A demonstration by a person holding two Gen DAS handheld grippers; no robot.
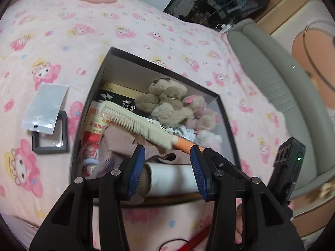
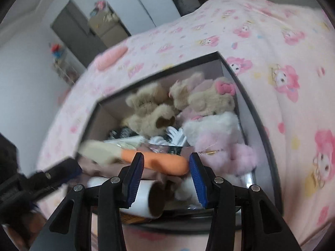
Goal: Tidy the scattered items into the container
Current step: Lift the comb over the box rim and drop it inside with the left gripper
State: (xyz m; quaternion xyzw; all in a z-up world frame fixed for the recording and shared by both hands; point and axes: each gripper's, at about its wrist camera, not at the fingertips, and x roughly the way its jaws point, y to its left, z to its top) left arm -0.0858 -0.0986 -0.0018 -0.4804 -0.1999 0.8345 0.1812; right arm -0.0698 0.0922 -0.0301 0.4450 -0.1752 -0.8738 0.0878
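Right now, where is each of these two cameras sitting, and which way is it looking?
Left wrist: on the left tongs, looking down into the box on the bed; right tongs at its edge.
Right wrist: on the right tongs, over the same box; left tongs at lower left.
Shared: box, orange-handled brush, plush toys.

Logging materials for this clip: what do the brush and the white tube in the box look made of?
Brush: cream bristle head of moulded plastic or rubber, with evenly spaced teeth; the orange handle looks smooth and matt, maybe silicone. White tube: probably cardboard, with a brown inner wall at its open end and a matt white outside.
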